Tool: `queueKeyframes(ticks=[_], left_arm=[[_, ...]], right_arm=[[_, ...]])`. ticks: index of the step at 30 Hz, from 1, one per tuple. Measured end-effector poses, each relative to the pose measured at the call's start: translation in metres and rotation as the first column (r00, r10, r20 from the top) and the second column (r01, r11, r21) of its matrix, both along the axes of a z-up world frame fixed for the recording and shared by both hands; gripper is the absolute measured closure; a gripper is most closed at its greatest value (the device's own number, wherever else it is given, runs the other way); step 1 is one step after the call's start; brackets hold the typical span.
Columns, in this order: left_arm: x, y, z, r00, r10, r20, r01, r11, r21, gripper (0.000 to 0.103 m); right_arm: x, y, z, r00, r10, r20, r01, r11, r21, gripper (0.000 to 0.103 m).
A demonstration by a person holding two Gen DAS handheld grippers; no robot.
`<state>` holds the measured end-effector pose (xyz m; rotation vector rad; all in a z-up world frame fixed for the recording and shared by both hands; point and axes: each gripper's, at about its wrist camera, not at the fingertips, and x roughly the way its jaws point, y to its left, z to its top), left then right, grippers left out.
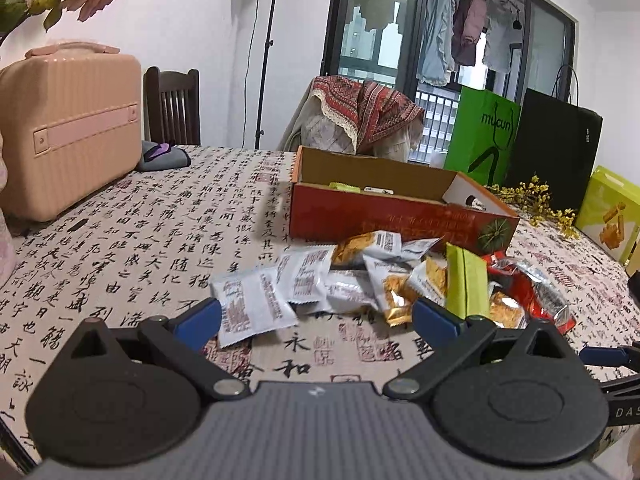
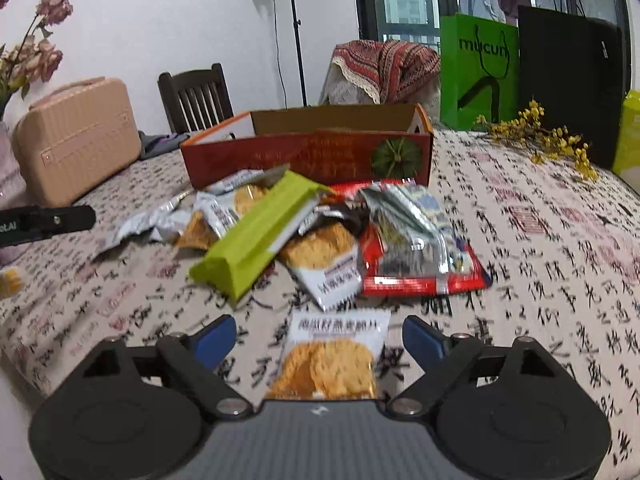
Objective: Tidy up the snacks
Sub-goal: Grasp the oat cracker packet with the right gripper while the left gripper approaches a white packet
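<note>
The right gripper (image 2: 318,338) is held with its jaws apart, and a white-topped cracker packet (image 2: 330,354) lies flat on the tablecloth (image 2: 540,240) between the 2 blue pads, which are not seen to press on it. The left gripper (image 1: 316,318) is likewise spread wide, with nothing clamped; a white sachet (image 1: 250,308) lies just beyond its left pad, seemingly untouched.

Beyond both tools, the heap of loose snacks (image 2: 320,232) is spread in front of the red cardboard box (image 1: 400,216): a long green pack (image 2: 256,236) is propped across cracker packets, a red wrapper (image 2: 424,272) lies under a silver one, and several white sachets are scattered to the left side.

Inside the box, only 2 packet tops, 1 green and 1 white (image 1: 360,189), can be made out above the near wall in the left wrist view; the rest of its interior is hidden. The sorting is therefore judged to be at an early stage: at least 2 items are boxed, and most of the pile is left on the table, the nearest packet being the likely next pick.
</note>
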<state>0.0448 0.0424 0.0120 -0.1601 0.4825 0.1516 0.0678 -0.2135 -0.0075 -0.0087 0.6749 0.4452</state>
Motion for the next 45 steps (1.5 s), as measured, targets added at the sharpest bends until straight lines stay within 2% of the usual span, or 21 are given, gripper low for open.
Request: queueKeyframes(ticks=[3,4,9,13,22,27,33,40,42,43,45], left_arm=[[-0.001,0.002,-0.001,1.000,0.001,-0.002,-0.001,1.000,-0.006,0.000],[-0.001,0.002,-0.002,1.000,0.000,-0.002,0.000,1.000,-0.006,0.000],[0.000,0.002,-0.004,1.000,-0.001,-0.006,0.001,1.000,-0.012,0.000],[0.000,0.003,-0.004,1.000,-0.003,-0.004,0.003,1.000,-0.015,0.000],[0.007,0.013,-0.007,0.999,0.030,-0.027,-0.031,0.999,-0.022,0.000],[0.021,0.028,-0.013,0.993,0.091,-0.074,-0.093,0.995,-0.036,0.000],[0.044,0.054,-0.020,0.974,0.186,-0.126,-0.196,0.978,-0.071,0.001],[0.071,0.064,-0.033,0.968,0.170,-0.185,-0.195,0.972,-0.128,0.020],[0.073,0.061,-0.033,0.970,0.167,-0.178,-0.190,0.974,-0.122,0.033],[0.072,0.062,-0.033,0.973,0.153,-0.171,-0.178,0.974,-0.140,0.049],[0.071,0.063,-0.034,0.976,0.146,-0.161,-0.171,0.973,-0.156,0.052]], right_arm=[[-0.004,0.001,-0.004,1.000,0.001,0.008,-0.001,1.000,-0.020,0.046],[-0.004,0.001,-0.004,1.000,0.007,0.007,-0.006,1.000,-0.024,0.051],[-0.008,0.008,-0.006,0.999,0.027,0.035,-0.024,0.997,-0.067,0.054],[-0.007,0.009,-0.004,0.999,0.032,0.041,-0.030,0.998,-0.058,0.059],[-0.007,0.007,0.012,0.995,0.030,0.098,-0.028,0.999,-0.019,0.060],[0.002,0.008,0.019,0.992,0.019,0.123,-0.021,1.000,0.016,0.060],[0.016,0.009,0.022,0.992,-0.005,0.129,0.000,0.999,0.043,0.060],[0.025,0.012,0.024,0.990,-0.020,0.137,0.012,0.998,0.057,0.060],[0.026,0.013,0.024,0.990,-0.020,0.142,0.011,0.998,0.058,0.060],[0.026,0.012,0.025,0.990,-0.020,0.142,0.011,0.998,0.060,0.060],[0.028,0.014,0.025,0.990,-0.019,0.139,0.011,0.998,0.057,0.060]])
